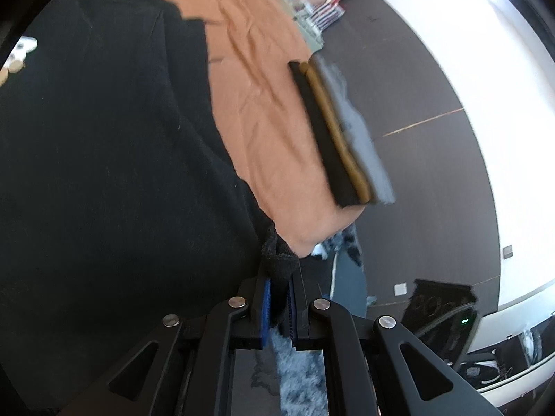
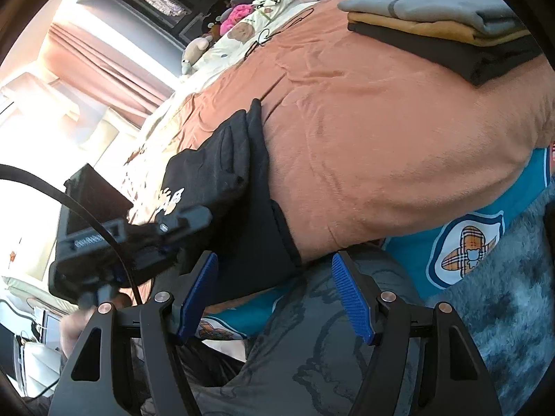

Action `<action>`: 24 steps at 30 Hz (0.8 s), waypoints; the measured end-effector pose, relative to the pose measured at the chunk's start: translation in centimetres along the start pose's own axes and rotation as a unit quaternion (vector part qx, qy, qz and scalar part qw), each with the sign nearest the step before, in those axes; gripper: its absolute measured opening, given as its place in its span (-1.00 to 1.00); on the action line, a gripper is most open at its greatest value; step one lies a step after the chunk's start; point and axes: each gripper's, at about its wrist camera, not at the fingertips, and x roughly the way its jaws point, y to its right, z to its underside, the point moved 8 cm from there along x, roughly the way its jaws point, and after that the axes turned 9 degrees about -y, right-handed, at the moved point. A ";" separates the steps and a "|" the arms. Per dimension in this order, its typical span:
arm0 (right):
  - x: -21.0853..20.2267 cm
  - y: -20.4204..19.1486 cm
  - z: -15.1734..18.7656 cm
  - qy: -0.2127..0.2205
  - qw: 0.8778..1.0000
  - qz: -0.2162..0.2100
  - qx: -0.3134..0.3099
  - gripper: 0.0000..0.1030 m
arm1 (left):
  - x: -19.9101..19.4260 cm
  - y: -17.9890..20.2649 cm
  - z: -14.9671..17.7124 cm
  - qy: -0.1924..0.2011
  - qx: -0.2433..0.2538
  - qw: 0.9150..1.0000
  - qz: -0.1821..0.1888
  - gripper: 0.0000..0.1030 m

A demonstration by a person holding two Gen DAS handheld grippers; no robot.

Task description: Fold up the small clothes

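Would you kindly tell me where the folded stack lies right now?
The folded stack lies on the orange bedspread, upper right in the right wrist view, by the bed's edge.

The bedspread (image 2: 381, 138) serves as landmark. On it, in the right wrist view, a stack of folded clothes (image 2: 451, 27) lies at its upper right part, and a garment (image 2: 242, 190) drapes over its left edge. Behind the bedspread, plush toys (image 2: 239, 24) lie at its far end. Below its near edge sit a printed sheet (image 2: 468, 242) and, further right, a shaggy rug (image 2: 513, 294).
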 end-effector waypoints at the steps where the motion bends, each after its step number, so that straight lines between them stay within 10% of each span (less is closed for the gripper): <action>1: 0.0 0.1 -0.1 0.000 1.000 0.000 0.001 0.30 | 0.3 -0.4 0.0 -0.007 -0.006 1.000 -0.006 -0.87; 4: 0.0 -0.1 -0.3 -0.001 1.000 -0.005 0.003 0.30 | 0.2 -1.1 0.1 -0.024 -0.028 0.999 -0.003 -0.64; 8: 0.4 -0.8 -0.7 -0.005 1.000 -0.016 -0.003 0.30 | -2.8 -0.5 -0.5 0.003 -0.026 1.000 0.014 0.20; 24: 4.6 -4.5 -3.7 -0.024 0.998 -0.009 -0.049 0.30 | -14.5 -5.5 -2.9 0.106 -0.040 0.993 -0.029 0.25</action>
